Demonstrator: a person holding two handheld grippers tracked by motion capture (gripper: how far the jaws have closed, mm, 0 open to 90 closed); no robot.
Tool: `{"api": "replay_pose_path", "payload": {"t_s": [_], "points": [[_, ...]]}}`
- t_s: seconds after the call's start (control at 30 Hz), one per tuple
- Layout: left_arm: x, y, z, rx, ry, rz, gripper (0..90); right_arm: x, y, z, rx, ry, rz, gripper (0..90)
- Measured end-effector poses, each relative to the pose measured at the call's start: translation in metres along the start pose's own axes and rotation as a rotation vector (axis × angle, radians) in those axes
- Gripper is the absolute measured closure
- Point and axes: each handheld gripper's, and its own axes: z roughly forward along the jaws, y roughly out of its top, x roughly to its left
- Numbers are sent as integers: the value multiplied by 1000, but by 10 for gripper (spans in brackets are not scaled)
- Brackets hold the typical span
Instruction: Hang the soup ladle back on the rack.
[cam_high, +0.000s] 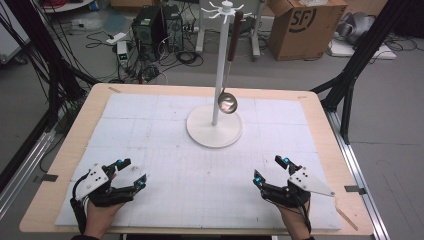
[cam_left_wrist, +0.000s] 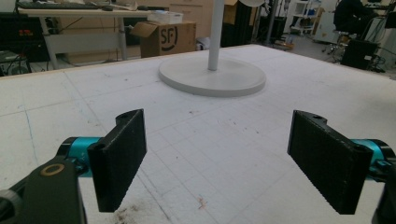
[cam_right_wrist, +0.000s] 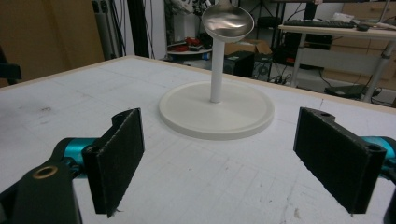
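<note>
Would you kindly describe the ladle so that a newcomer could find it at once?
On the white mat covering the wooden table stands a white rack with a round base and thin pole. From its top hooks hangs the dark-handled steel ladle, the only shiny utensil there, bowl dangling just above the base.

The one readable mark is "SF", printed in dark letters inside a curved logo on the cardboard box (cam_high: 305, 27) on the floor at one o'clock beyond the counter. The left gripper view shows the box (cam_left_wrist: 169, 37) at eleven o'clock, its "SF" somewhat blurred. A small lit display on the electronics (cam_high: 123, 56) at eleven o'clock may carry digits, too tiny to read.
</note>
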Motion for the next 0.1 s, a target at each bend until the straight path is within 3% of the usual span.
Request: {"api": "replay_pose_path", "payload": {"t_s": [0.1], "points": [[0, 0, 0, 3, -2, 7, 203, 0, 0, 0, 1, 1, 3, 152]]}}
